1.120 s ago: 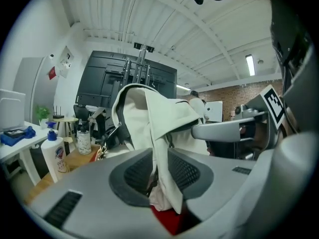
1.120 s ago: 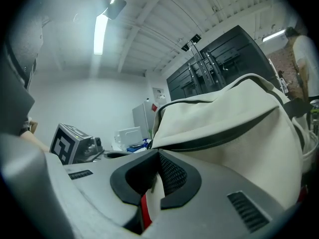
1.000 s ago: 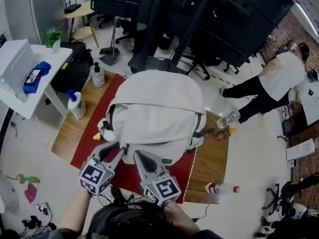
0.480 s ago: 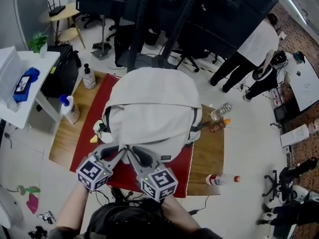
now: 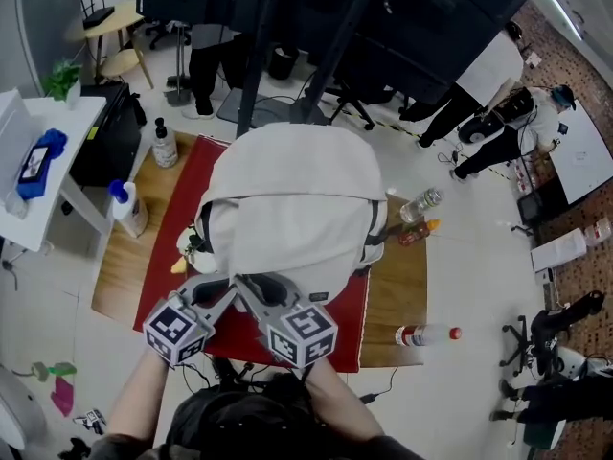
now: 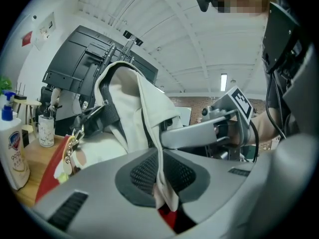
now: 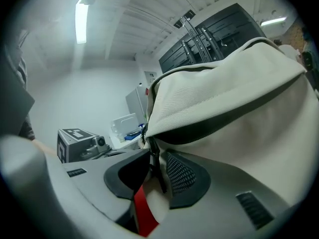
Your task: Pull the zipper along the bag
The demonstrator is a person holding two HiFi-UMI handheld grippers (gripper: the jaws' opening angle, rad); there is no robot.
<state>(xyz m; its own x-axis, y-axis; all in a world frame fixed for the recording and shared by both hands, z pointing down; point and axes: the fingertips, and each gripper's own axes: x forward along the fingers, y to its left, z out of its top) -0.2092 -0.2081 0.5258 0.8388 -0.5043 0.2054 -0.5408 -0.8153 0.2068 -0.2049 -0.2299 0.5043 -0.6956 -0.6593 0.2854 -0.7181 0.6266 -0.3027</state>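
- The bag [image 5: 292, 209], a cream backpack with dark straps, stands upright on a red cloth [image 5: 345, 329] spread across the wooden counter [image 5: 402, 295].
- Both tools meet at the bag's near lower edge, side by side and angled in toward each other, each held by a bare forearm.
- The left tool [image 6: 160, 171] has just been closing its jaws. A thin fold of the bag's cream fabric runs down between the two mesh pads, which pinch it.
- The right tool [image 7: 157, 172] has just been opening its jaws. Its pads stand apart, and the dark pull of the zipper [image 7: 153, 158] hangs in the gap without being clamped.
- Above that pull, a dark band runs under the bag's top flap and away across its side.
- The red cloth shows below the jaws in both gripper views.
- On the counter to the bag's right lie a clear bottle [image 5: 421, 201] and an orange one [image 5: 419, 233], just beside each other. Another bottle with a red cap [image 5: 426, 334] lies at the counter's near corner.
- A white pump bottle [image 5: 165, 145] stands at the counter's far left corner.
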